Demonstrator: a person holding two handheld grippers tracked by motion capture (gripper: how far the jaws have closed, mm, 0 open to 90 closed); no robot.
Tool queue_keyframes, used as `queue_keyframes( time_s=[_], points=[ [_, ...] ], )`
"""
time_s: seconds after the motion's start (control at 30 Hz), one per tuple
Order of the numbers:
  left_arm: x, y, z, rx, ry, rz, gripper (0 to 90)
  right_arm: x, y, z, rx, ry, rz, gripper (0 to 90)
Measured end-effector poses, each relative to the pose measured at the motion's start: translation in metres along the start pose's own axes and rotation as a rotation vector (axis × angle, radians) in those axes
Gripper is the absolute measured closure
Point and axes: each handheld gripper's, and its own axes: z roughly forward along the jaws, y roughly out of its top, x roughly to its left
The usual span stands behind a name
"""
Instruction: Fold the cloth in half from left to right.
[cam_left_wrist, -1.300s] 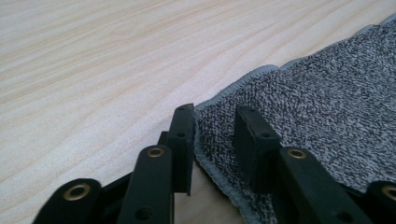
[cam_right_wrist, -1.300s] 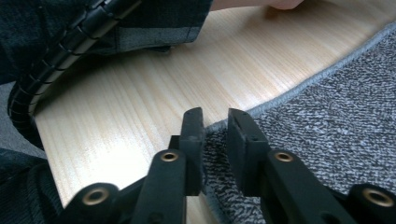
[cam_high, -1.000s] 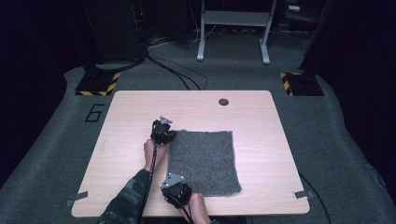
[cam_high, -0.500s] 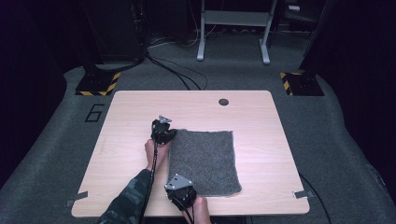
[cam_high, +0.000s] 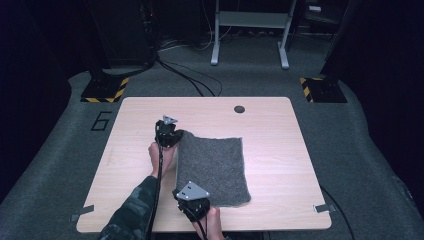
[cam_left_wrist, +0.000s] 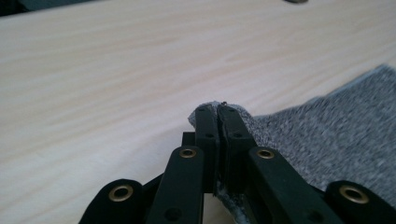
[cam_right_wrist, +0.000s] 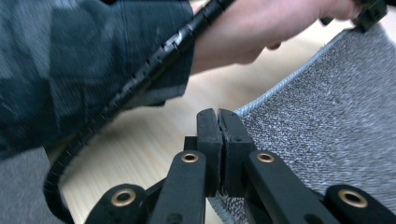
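Note:
A grey cloth (cam_high: 215, 167) lies on the wooden table (cam_high: 280, 165). My left gripper (cam_high: 176, 135) is shut on the cloth's far left corner, which is lifted a little off the wood. In the left gripper view the black jaws (cam_left_wrist: 217, 112) pinch that corner of the cloth (cam_left_wrist: 336, 130). My right gripper (cam_high: 186, 192) is shut on the near left corner. In the right gripper view its jaws (cam_right_wrist: 217, 116) clamp the cloth's (cam_right_wrist: 336, 116) edge, with the person's left hand (cam_right_wrist: 261, 28) and sleeve ahead.
A small dark round mark (cam_high: 239, 109) sits near the table's far edge. Beyond the table are a metal frame's legs (cam_high: 250, 35), floor cables and two hazard-striped bases (cam_high: 105, 90).
Both grippers have risen slightly, lifting the cloth's left edge off the table. The far left corner now curls up.

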Motion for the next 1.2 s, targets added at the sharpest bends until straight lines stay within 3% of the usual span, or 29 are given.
queue_keyframes(
  time_s=[0.17, 0.33, 0.7, 0.93, 0.97, 1.2],
  points=[
    [0.006, 0.022, -0.02, -0.026, 0.024, 0.016, 87.2, 0.003, 0.02, -0.008, -0.085, 0.004, 0.01, 88.1],
    [-0.006, 0.035, -0.021, -0.025, 0.012, 0.061, 87.1, -0.004, 0.017, -0.019, -0.105, -0.006, 0.024, 88.1],
    [-0.059, 0.045, 0.018, 0.023, -0.047, 0.148, 87.1, -0.033, -0.012, -0.048, -0.062, -0.087, 0.067, 88.1],
    [-0.088, 0.048, 0.042, 0.045, -0.077, 0.172, 87.1, -0.051, -0.03, -0.059, -0.025, -0.12, 0.086, 88.0],
    [-0.092, 0.048, 0.046, 0.042, -0.081, 0.159, 87.1, -0.054, -0.033, -0.061, -0.019, -0.125, 0.092, 88.0],
    [-0.108, 0.046, 0.067, 0.067, -0.086, 0.166, 87.1, -0.077, -0.054, -0.066, 0.045, -0.163, 0.128, 87.9]
  ],
)
